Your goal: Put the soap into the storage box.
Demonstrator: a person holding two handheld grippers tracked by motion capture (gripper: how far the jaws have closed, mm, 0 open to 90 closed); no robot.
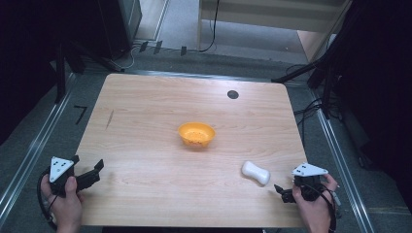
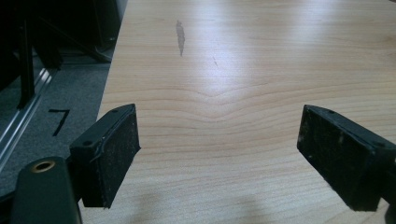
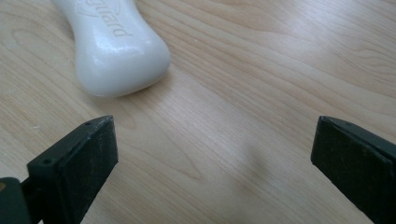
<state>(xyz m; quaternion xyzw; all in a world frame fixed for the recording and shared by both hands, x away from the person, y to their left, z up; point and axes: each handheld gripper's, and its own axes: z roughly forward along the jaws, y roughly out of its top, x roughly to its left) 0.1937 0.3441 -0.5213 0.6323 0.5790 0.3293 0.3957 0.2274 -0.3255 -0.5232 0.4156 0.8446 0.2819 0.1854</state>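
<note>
An orange bowl (image 1: 196, 134) sits near the middle of the wooden table (image 1: 145, 111). A white bar of soap (image 1: 255, 172) lies at the front right. My right gripper (image 1: 283, 193) rests on the table just right of and nearer than the soap, held by a hand. In the right gripper view the soap (image 3: 116, 46) lies ahead and to the left of the right gripper (image 3: 215, 158), whose jaws stand wide apart and hold nothing. My left gripper (image 1: 97, 173) is at the front left corner; in its own view the left gripper (image 2: 219, 144) is open over bare wood.
A small black round mark (image 1: 232, 94) sits near the table's far edge. A dark streak (image 2: 180, 37) marks the wood at the left. Grey floor with a metal rail (image 1: 29, 155) runs along the left side, and cables (image 1: 311, 109) lie at the right.
</note>
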